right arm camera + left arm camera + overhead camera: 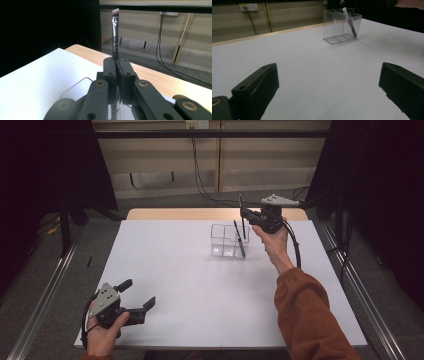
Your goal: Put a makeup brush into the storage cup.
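- The brush (pixel 115 32) stands upright in my right gripper (pixel 117 65), bristles at 12 o'clock in the right gripper view; my jaws are closed tight on its handle just below the metal ferrule.
- In the high view the brush (pixel 241 210) hangs over the clear organizer (pixel 223 241), toward the far right of the white table (pixel 175 285), at roughly 1 o'clock from the table's centre.
- A second, darker brush (pixel 239 239) already leans in the organizer's right-hand compartment, its tip tilted toward 11 o'clock. In the left gripper view the same organizer (pixel 337 27) shows two or more cells; the left ones look empty.
- Judgement: the step in hand is lowering my brush, handle first, into a compartment. I should keep the shaft vertical and centre the handle end over one cell before descending.
- Risk: the thin divider walls and the leaning brush are close; a tilted entry could catch a rim or knock the light organizer.
- I should let go only once the handle end is well inside the cell.
- My left gripper (pixel 136 299) rests near the table's 7 o'clock corner, jaws spread wide, holding nothing, well apart from the work. It could steady the organizer if it shifts.
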